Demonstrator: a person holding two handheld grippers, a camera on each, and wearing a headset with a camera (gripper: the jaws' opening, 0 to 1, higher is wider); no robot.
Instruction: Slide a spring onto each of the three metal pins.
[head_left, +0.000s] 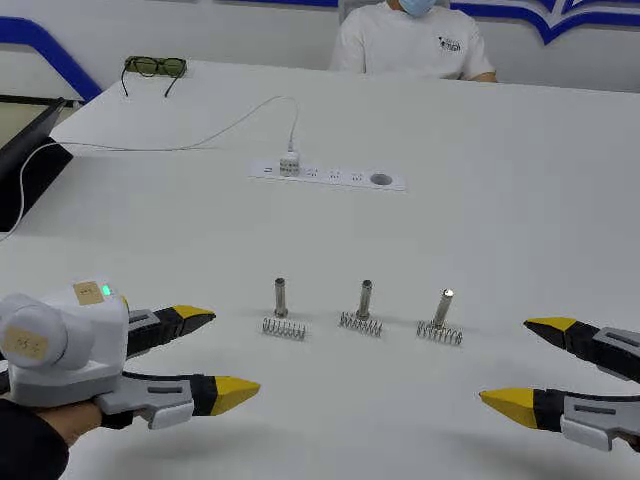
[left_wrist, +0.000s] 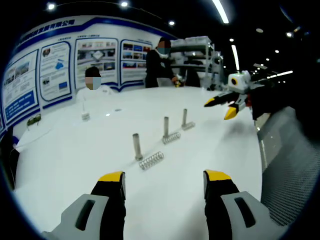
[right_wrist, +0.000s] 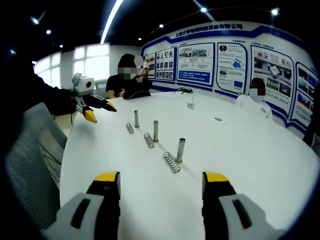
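Left gripper: near-left of the middle pin, claw spread wide, empty.
Right gripper: near-right of that pin, claw likewise wide and empty; both seemed poised for a first pick.
Springs, three: each lay flat just on the near side of a pin, apparently staged one apiece.
Left pin, right pin: flanked the middle pin in a row; all stood bare, none loaded.
Strip: well beyond.
Glasses: far left beyond.
Person: farthest.
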